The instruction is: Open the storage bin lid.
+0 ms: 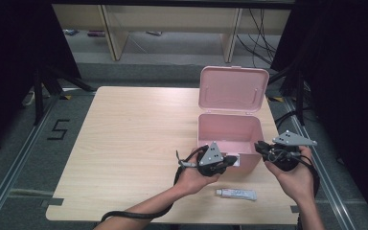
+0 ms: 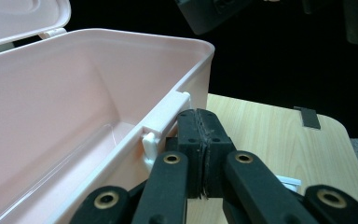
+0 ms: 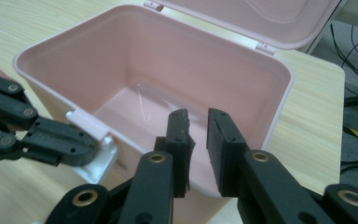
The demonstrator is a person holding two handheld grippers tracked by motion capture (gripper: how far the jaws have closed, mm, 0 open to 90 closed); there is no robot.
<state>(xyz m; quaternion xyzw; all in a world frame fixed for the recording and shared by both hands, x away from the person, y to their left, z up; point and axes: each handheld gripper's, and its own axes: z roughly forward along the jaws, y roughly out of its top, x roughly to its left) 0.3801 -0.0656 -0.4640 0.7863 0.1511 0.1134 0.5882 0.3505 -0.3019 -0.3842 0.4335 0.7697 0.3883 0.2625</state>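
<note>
Near the table's (image 1: 124,143) right edge, the pink box (image 1: 228,130) is standing with its lid (image 1: 233,89) up. The left gripper (image 1: 230,160) is pressing its shut jaws beside the front latch (image 2: 164,125), seemingly steadying the box, while the right gripper (image 1: 261,146) is hovering at the rim, jaws narrowly parted. A tube (image 1: 236,193) is lying nearby, likely waiting to go in.

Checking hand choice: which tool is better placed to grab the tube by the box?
Probably right. The right tool is open and free by the box, the left tool is shut against its latch. The tube lies between both hands.
</note>
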